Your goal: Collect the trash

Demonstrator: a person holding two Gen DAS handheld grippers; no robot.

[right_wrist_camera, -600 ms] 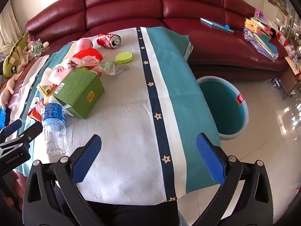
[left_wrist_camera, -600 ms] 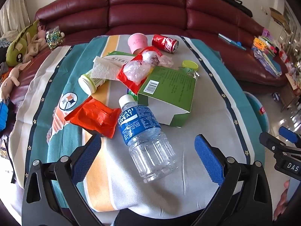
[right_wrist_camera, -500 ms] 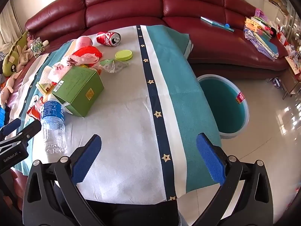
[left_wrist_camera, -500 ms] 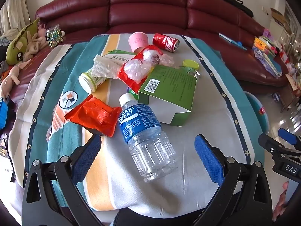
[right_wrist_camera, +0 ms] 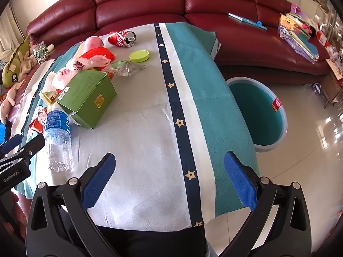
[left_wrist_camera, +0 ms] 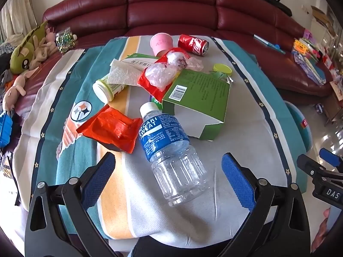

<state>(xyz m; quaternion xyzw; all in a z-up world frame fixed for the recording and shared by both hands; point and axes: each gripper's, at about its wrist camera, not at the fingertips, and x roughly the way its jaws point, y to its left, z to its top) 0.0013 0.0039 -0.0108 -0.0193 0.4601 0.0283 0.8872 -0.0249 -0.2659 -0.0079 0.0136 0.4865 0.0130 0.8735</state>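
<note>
My worktop (right_wrist_camera: 150, 150), draped in a teal, white and orange starred cloth, carries the trash in one loose heap, and the round teal bin (right_wrist_camera: 276, 128) stands on the floor just beside its right edge, looking empty inside, handy for dropping things in. Of the heap, the green cardboard box (left_wrist_camera: 199, 98) lies open-ended by the clear plastic bottle with a blue label (left_wrist_camera: 171, 150). My left tongs (left_wrist_camera: 168, 174) hover spread around that bottle, probably my first pick, while my right tongs (right_wrist_camera: 169, 176) hang spread over bare cloth, holding nothing.
</note>
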